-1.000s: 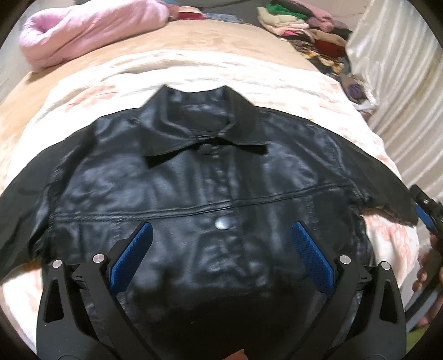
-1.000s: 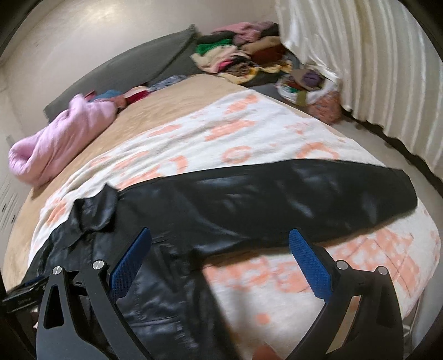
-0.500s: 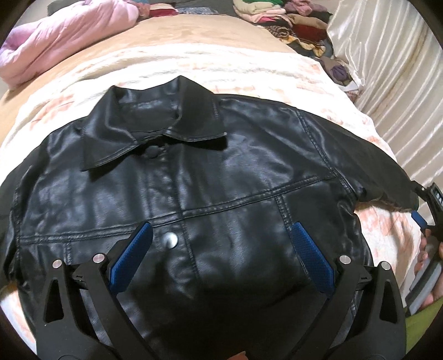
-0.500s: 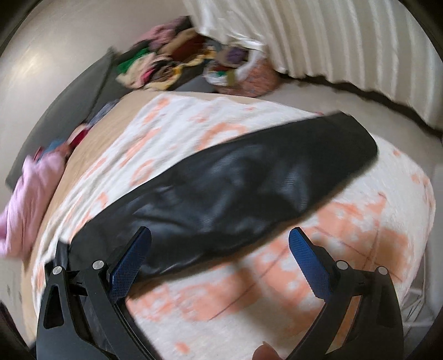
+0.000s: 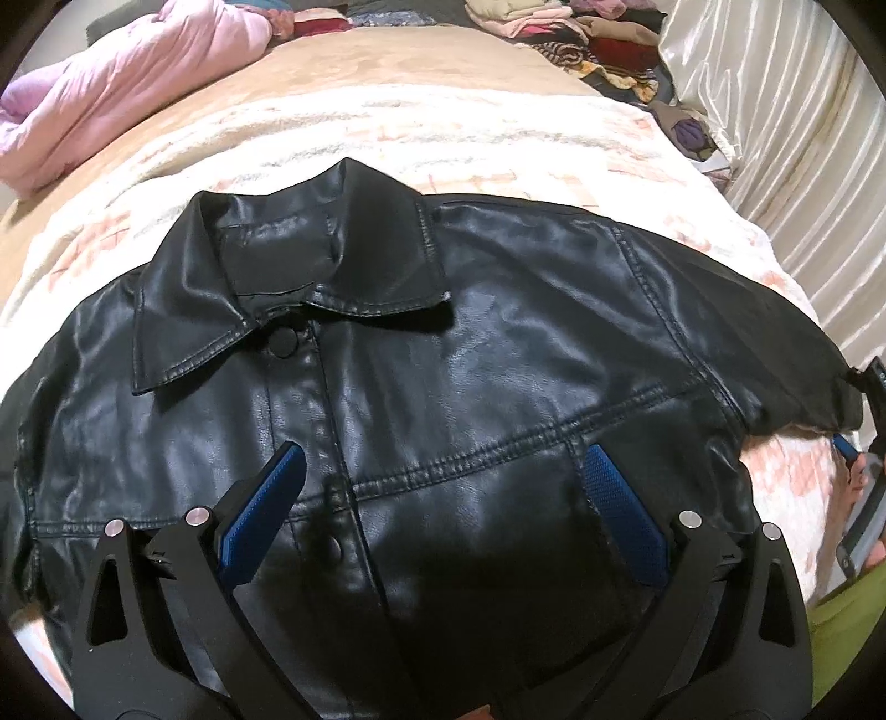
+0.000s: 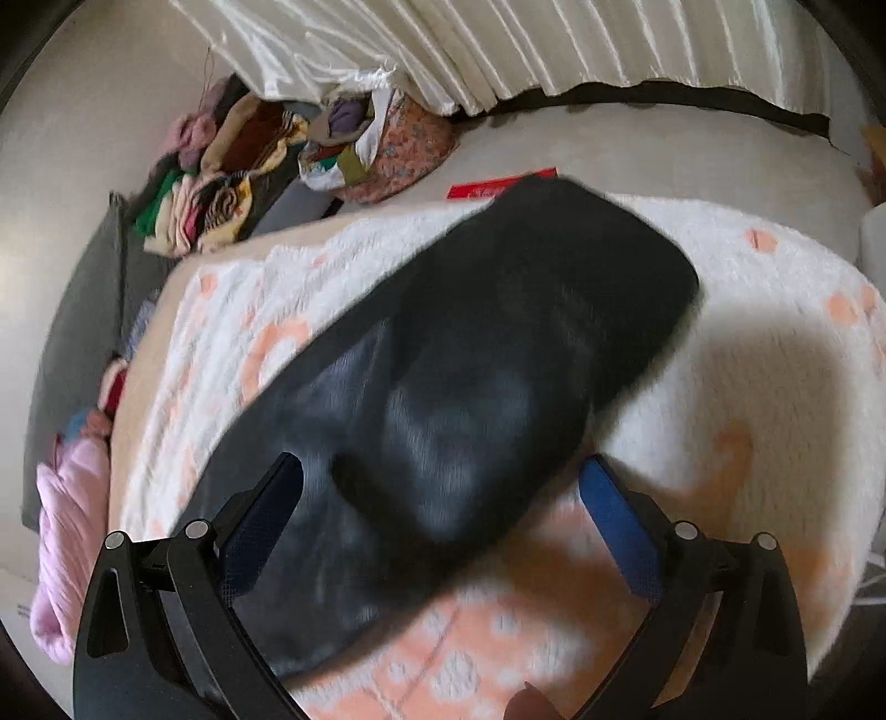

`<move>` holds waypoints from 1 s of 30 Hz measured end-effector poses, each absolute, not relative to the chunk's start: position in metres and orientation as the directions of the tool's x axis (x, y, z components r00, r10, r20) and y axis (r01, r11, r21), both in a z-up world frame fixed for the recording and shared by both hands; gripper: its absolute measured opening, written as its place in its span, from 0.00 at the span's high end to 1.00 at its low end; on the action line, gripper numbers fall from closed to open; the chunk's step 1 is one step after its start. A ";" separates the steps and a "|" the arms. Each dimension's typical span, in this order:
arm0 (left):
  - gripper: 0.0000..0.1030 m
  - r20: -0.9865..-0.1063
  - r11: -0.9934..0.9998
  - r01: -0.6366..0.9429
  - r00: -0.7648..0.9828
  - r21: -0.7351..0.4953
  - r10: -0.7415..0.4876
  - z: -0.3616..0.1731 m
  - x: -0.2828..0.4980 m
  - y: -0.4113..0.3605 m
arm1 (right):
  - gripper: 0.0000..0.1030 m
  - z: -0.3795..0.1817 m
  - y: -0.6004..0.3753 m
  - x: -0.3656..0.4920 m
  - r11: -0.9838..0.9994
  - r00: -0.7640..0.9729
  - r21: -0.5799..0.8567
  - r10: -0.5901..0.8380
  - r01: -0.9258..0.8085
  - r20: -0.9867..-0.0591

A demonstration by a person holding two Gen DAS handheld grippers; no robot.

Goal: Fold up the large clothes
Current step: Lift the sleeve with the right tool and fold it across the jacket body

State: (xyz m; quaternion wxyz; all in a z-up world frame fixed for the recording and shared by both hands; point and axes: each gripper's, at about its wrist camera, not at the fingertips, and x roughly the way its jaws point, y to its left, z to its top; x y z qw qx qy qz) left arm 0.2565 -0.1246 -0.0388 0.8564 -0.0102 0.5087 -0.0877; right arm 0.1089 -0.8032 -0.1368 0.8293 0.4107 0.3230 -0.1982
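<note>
Jacket position: black jacket lies flat, front side up, on the white blanket with peach markings that covers the bed.
Jacket orientation: collar points away from the left wrist camera toward the far end of the bed; hem end lies nearest that camera. Body axis runs near to far; the sleeves spread crosswise to either side.
Sleeve: in the right wrist view one sleeve stretches diagonally from lower left to upper right, cuff end toward the curtain side. This picture is blurred.
Jacket material: glossy, leather-like surface with creases, raised seam stitching, a chest yoke seam and round snap buttons along the front placket.
Blanket texture: fluffy pile; a tan sheet shows beyond it.
Left gripper: left gripper hovers over the lower chest of the jacket, blue ribbed pads spread wide, nothing between them.
Right gripper: right gripper has its fingers spread apart, the sleeve lying in the gap between them; whether it touches the cloth cannot be told.
Left view only: collar, placket, both shoulders; part of the other gripper at the right edge by the sleeve end.
Right view only: sleeve cuff, bare floor, a bag of clothes by the curtain.
Surroundings: pink quilt at the far left of the bed; piled clothes beyond it.
</note>
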 end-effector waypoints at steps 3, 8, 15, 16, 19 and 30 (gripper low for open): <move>0.09 -0.871 0.985 0.131 0.466 -0.109 -0.159 -0.039 0.257 -0.121 | 0.54 -0.137 -0.813 0.113 0.559 0.736 0.587 -0.064 0.585 -0.673; 0.09 -0.863 0.987 0.118 0.483 -0.106 -0.150 -0.031 0.245 -0.113 | 0.88 -0.098 -0.801 0.110 0.663 0.813 0.597 -0.029 0.451 -0.582; 0.09 -0.847 0.991 0.110 0.517 -0.072 -0.119 -0.015 0.232 -0.104 | 0.92 -0.026 -0.750 0.107 0.798 0.902 0.562 0.055 0.218 -0.428; 0.09 -0.844 0.992 0.109 0.523 -0.071 -0.118 -0.012 0.229 -0.102 | 0.92 -0.016 -0.740 0.106 0.816 0.909 0.547 0.067 0.187 -0.411; 0.09 -0.825 0.992 0.099 0.551 -0.080 -0.122 0.003 0.221 -0.093 | 0.93 0.010 -0.709 0.101 0.850 0.924 0.521 0.135 0.077 -0.357; 0.09 -0.785 0.988 0.041 0.603 -0.150 -0.144 0.037 0.208 -0.042 | 0.94 0.077 -0.603 0.093 0.886 0.897 0.416 0.340 -0.205 -0.282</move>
